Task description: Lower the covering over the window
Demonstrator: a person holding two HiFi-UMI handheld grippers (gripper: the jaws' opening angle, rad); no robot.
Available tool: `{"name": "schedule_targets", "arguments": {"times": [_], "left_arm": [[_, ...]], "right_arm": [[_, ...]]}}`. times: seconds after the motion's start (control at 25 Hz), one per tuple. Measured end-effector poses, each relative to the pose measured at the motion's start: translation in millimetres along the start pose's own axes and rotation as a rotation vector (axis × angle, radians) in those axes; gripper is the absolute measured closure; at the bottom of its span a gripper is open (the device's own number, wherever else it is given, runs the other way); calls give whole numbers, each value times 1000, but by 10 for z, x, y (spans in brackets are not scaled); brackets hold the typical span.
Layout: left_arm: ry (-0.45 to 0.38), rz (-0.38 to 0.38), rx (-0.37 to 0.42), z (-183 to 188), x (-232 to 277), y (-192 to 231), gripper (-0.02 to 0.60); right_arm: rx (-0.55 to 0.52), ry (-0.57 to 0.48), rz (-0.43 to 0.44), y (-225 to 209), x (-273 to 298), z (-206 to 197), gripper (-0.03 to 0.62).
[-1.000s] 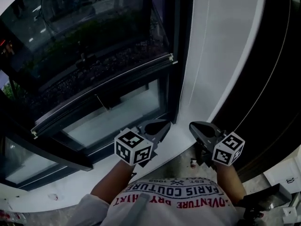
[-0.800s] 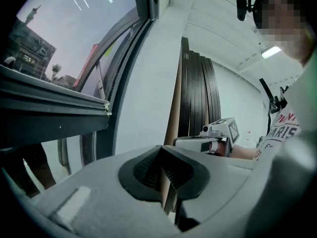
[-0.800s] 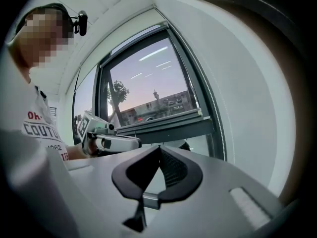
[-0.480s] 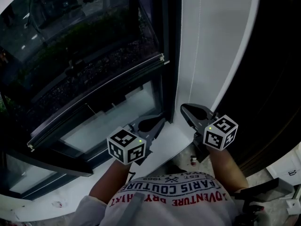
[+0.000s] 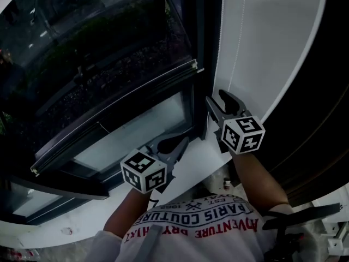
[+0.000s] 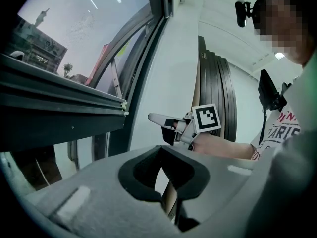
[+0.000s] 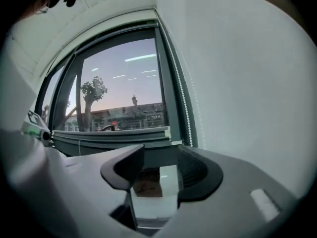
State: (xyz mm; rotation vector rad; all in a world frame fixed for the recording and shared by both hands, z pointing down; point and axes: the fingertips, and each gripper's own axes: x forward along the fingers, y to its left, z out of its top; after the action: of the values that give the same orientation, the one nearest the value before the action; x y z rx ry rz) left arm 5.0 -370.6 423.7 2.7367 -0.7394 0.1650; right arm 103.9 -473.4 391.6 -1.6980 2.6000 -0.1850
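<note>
Right gripper [image 5: 216,100] is held out level toward the white wall beside the window [image 5: 98,48]. Its jaws have just swung wide apart, with nothing between them yet. The bead chain [image 7: 186,118] hangs just ahead, a little to their right, untouched. The left gripper [image 5: 184,142] sits lower by the sill, its jaws pressed together on nothing. The job looks barely begun: the blind's bottom bar [image 7: 114,134] crosses the glass partway down, with what seems bare pane beneath it — the fabric itself is hard to make out. Catching the chain and pulling it is, I'd say, all yet to do.
</note>
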Motion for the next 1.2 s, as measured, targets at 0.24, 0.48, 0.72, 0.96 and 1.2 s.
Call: {"name": "schedule_targets", "arguments": {"times": [0.24, 0.48, 0.72, 0.96, 1.2], "left_arm": [[12, 37, -32, -67, 55, 210, 580], [4, 65, -47, -57, 103, 396, 580], [-18, 102, -52, 2, 76, 545, 580], [-35, 114, -56, 49, 93, 606, 580], [-45, 96, -55, 66, 93, 557, 580]], "right_arm": [[-9, -10, -103, -237, 417, -67, 365], [-11, -10, -151, -406, 751, -74, 364], [-12, -26, -184, -543, 868, -40, 387], [-35, -32, -200, -596, 906, 4, 475], [-25, -30, -143, -495, 835, -26, 585]]}}
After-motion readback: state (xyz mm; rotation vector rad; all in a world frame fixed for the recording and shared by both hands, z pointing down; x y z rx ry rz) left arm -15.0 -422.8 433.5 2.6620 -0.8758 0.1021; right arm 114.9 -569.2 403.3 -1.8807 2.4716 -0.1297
